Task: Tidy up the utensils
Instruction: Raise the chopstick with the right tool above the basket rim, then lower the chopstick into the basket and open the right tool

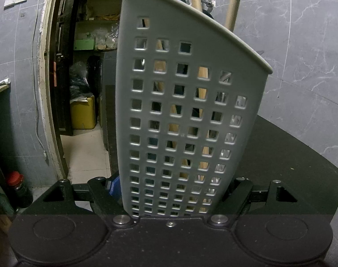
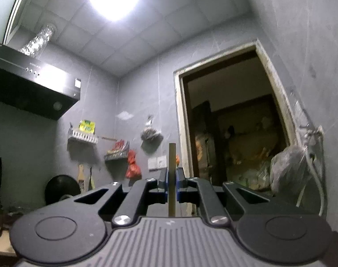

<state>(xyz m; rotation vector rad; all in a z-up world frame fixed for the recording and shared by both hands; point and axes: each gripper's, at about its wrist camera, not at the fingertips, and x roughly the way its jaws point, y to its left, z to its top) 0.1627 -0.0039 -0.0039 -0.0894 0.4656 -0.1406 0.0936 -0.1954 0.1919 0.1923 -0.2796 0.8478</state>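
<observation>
Right tool (image 2: 172,183) clamps upright wooden stick (image 2: 172,162); left tool (image 1: 169,191) clamps caddy (image 1: 186,102).

a home kitchen: range hood (image 2: 33,82), wall spice racks (image 2: 83,136) (grey tiled walls (image 2: 302,44)).

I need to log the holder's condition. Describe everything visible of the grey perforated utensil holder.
The grey utensil holder looks like matte plastic, with a grid of square holes and a rounded rim slanting down to the right. It stands upright, tilted slightly, above a dark counter, clamped near its base by the left hand-held gripper. Wooden handles show through the holes and above the rim.
</observation>
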